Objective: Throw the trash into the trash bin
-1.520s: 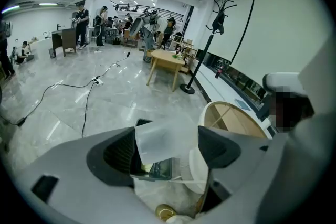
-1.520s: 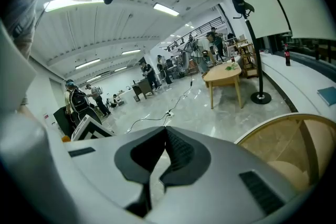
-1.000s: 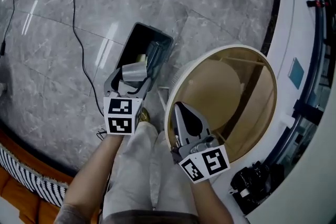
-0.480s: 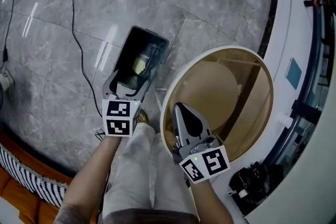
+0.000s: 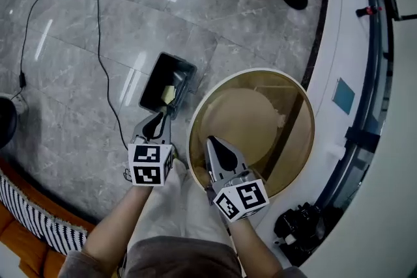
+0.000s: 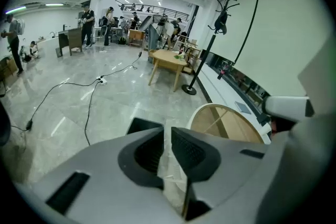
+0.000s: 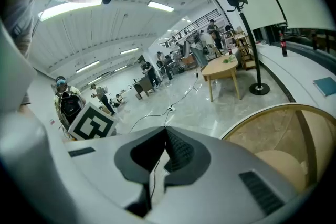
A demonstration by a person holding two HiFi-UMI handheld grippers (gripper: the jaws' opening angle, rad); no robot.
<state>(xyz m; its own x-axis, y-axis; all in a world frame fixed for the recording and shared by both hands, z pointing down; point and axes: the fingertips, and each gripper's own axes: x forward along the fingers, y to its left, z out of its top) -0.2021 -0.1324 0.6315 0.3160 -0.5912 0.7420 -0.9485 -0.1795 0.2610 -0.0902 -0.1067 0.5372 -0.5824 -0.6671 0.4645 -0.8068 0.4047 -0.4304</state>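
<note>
We are looking at the pale yellowish crumpled trash (image 5: 169,94) lying inside the black rectangular plastic trash bin (image 5: 155,83), toward the bin's lower right corner. The bin is standing on the grey polished marble floor (image 5: 78,29), left of centre in the head view.

Just below the bin's lower edge in that frame, the left gripper (image 5: 159,116) is pointing toward it without touching it. Its jaws have just been closing. In the left gripper view (image 6: 166,134) they are standing almost together, with only a thin slit of floor showing between the ribbed pads and nothing caught in them. The bin's dark rim (image 6: 143,124) is peeking over the left jaw there.

To the right, the right gripper (image 5: 210,139) is hanging over the lower left edge of the round glass-topped table with a white rim (image 5: 251,71). Its jaws are pressing together at the tips and pinching nothing, as the right gripper view (image 7: 165,130) shows.

A thin black cable (image 5: 101,68) is snaking across the floor in the left half of the head view. In the upper middle of the left gripper view, a light wooden table (image 6: 169,60) and a tall black coat stand (image 6: 210,44) are standing farther off.
</note>
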